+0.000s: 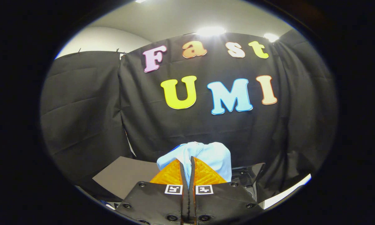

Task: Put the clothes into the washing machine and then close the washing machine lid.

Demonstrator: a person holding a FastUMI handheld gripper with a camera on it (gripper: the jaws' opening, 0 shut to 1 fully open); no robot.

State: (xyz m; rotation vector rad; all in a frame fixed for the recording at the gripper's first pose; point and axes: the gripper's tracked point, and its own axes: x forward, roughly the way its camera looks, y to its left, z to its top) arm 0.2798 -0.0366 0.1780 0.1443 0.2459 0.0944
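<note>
My gripper (pixel 187 162) is shut on a light blue garment (pixel 206 154), lifted in the air in front of the black cloth wall. A fold of the cloth is pinched between the two fingers and the rest bunches just ahead of the fingertips and hangs to their right. Below and to the right of the fingers a dark machine part with a raised lid edge (pixel 248 175) shows, partly hidden by the garment and the fingers.
A flat grey-brown board (pixel 125 178) lies below and left of the fingers. A white edge (pixel 287 192) runs at the lower right. The black booth curtain (pixel 87 118) hangs close behind everything.
</note>
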